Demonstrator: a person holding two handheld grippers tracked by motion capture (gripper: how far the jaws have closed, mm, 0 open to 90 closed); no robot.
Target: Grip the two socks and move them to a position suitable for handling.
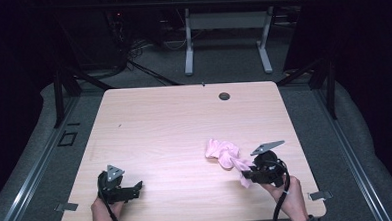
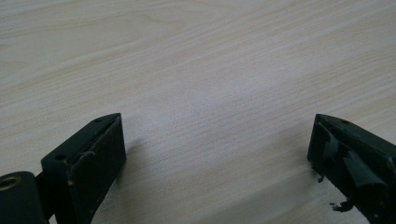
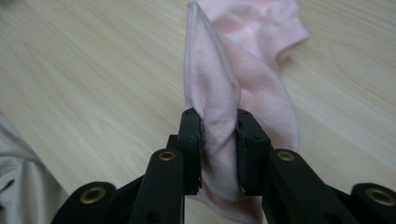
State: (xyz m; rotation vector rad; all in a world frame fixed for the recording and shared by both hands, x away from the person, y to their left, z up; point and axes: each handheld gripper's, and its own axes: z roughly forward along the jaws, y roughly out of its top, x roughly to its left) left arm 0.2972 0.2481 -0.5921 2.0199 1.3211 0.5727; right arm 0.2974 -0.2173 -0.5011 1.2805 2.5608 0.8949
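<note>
A pink sock lies crumpled on the light wooden table, right of centre near the front. My right gripper is shut on the sock's near end. In the right gripper view the pads pinch a fold of the pink sock, and the rest trails away onto the table. My left gripper rests at the front left of the table. Its jaws stand wide apart in the left gripper view, with bare wood under the left gripper.
A small dark round grommet sits near the table's far edge. Another white table stands beyond on the grey floor. A pale cloth shows at the lower left of the right gripper view.
</note>
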